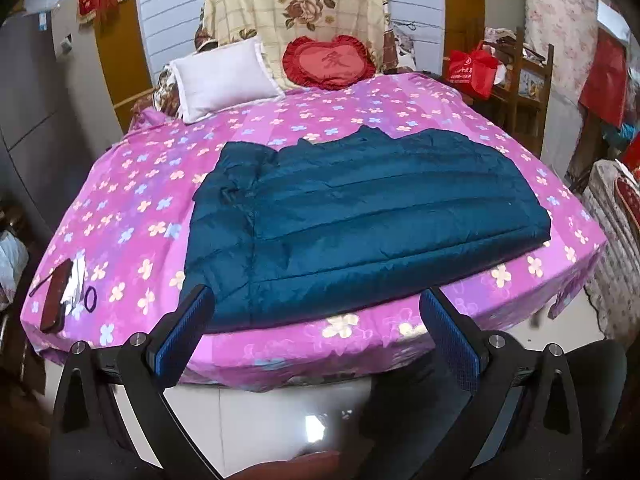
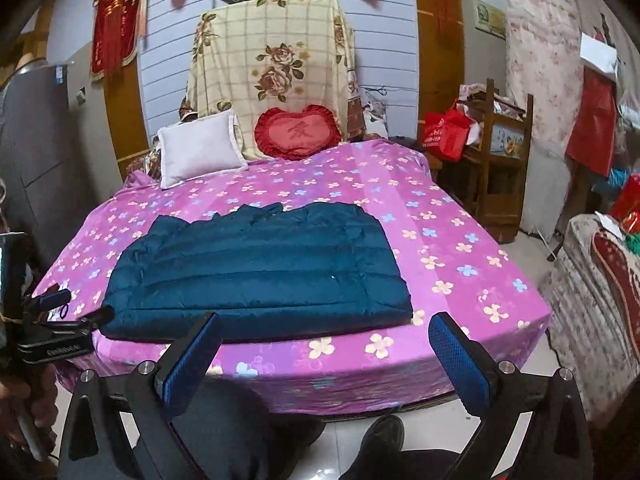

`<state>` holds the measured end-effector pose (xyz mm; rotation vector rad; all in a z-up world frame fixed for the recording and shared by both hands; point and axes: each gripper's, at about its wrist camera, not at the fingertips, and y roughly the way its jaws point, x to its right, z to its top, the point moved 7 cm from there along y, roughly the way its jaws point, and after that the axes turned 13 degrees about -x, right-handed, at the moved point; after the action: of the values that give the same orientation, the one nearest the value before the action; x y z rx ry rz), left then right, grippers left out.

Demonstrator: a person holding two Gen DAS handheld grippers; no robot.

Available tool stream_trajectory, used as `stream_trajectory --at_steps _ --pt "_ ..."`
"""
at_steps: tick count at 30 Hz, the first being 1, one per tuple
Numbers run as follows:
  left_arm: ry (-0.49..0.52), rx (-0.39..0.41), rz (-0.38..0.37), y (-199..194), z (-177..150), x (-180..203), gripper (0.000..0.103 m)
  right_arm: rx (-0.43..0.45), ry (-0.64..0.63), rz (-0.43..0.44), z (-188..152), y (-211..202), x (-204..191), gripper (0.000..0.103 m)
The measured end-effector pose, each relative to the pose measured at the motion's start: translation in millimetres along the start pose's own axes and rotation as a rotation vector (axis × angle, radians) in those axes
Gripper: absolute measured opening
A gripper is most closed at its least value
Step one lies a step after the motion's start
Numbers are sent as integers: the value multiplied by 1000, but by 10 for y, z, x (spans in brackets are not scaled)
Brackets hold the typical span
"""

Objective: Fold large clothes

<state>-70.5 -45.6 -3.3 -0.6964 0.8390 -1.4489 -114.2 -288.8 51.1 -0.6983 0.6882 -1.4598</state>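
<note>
A: Jaws wide apart on both, gripping nothing. Left gripper (image 1: 320, 332) held off the foot of the bed, blue pads (image 1: 182, 336) framing the near hem. Right gripper (image 2: 326, 354) likewise spread and clear of the cloth.

B: And the garment?

A: Dark teal quilted jacket (image 1: 360, 216), lying flat on the pink flowered bedsheet (image 1: 132, 216), hem close to the near edge at 6 o'clock, collar away toward 12. Seemingly one sleeve already laid over along the 9 o'clock side, though hard to be sure.

B: Handling?

A: Probably light, puffy and soft, with a slick shell; likely to slide and spring back unless pinched deep. Best taken at the hem corners, around 7 and 5 o'clock, biting through the full padded thickness rather than the surface skin.

B: Anything else on the bed?

A: Dark red case (image 1: 56, 300) and a hair tie (image 1: 91, 298) at 8 o'clock, well apart from the jacket. Farther off, white pillow (image 1: 224, 76) at 11, red heart cushion (image 1: 330, 62) at 12.
</note>
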Motion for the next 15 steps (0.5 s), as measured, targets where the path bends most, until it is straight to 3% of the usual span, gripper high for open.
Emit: stream_trajectory --at_steps 15 --pt "7 85 -54 -378 -119 72 103 23 -68 -35 -178 -292 -301 102"
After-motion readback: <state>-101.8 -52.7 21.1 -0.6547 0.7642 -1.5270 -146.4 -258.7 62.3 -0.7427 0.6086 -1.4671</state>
